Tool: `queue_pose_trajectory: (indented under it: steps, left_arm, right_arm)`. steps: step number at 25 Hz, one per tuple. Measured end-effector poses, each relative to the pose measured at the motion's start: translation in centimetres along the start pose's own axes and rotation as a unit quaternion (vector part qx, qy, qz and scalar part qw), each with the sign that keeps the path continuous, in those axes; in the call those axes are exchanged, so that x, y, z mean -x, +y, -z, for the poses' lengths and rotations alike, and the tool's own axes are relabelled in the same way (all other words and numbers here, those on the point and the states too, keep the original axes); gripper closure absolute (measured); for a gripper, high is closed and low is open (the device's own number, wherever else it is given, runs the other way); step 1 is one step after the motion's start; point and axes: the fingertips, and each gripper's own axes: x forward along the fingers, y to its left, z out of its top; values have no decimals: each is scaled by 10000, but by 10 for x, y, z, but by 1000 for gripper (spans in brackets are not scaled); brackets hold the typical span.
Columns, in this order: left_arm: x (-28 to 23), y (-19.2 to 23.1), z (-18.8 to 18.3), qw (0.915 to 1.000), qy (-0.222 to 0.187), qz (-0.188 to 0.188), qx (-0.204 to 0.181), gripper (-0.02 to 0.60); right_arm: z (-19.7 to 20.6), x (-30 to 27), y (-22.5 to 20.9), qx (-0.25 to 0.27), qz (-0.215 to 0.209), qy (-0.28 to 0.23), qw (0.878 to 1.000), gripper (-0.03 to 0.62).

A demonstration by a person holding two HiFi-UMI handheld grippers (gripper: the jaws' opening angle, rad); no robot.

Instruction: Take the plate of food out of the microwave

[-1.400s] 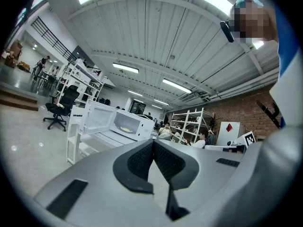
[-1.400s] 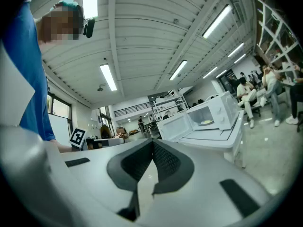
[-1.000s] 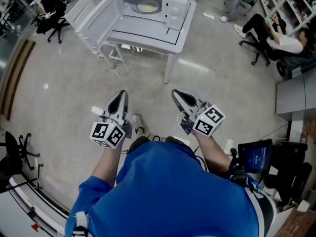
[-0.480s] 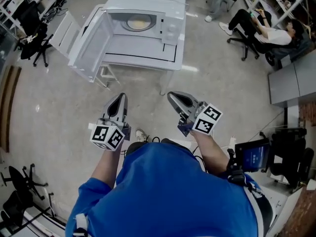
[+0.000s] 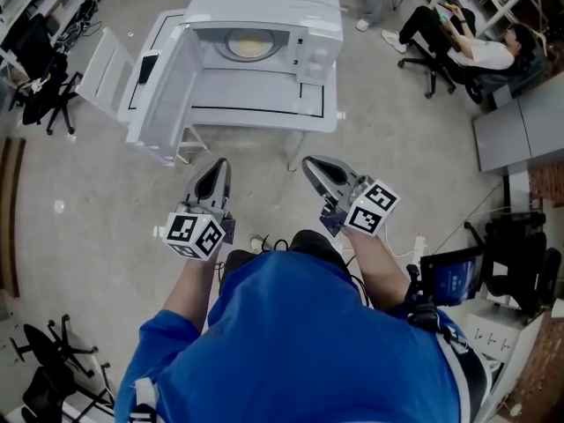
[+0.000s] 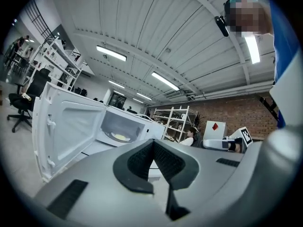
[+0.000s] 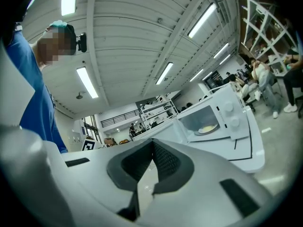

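A white microwave [image 5: 264, 25] stands on a white table [image 5: 256, 120] ahead of me, its door [image 5: 163, 91] swung open to the left. Inside, a plate of pale yellow food [image 5: 249, 47] rests on the turntable. My left gripper [image 5: 218, 165] and right gripper [image 5: 311, 164] are held side by side over the floor, short of the table's near edge, both shut and empty. The left gripper view shows the left gripper [image 6: 153, 144] with its pads together, and the plate [image 6: 121, 137] far beyond. In the right gripper view the right gripper [image 7: 152, 143] is likewise closed, with the plate [image 7: 207, 128] distant.
People sit on office chairs [image 5: 432, 42] at the upper right. Black chairs [image 5: 44, 104] stand at the left edge. A stand with a blue screen [image 5: 454, 280] is close on my right. Cables lie on the concrete floor [image 5: 88, 201] by my feet.
The microwave and table have drawn closer and slid toward the middle of the head view. Both grippers stay shut and have advanced with me toward the table.
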Motion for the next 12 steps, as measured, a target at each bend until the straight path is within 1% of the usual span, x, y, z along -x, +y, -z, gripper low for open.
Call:
queue_pose_trajectory:
  steps: [7,12]
  left_arm:
    - [-39,28,-1,9999,115,-116,10,572]
    - [-81,49,0,9993,204,-308,-98,572]
  right_arm:
    - [-15,-29,-35,117,-29,40,9999,595]
    - [-26,-57,-74,355,-200,282,9988,595]
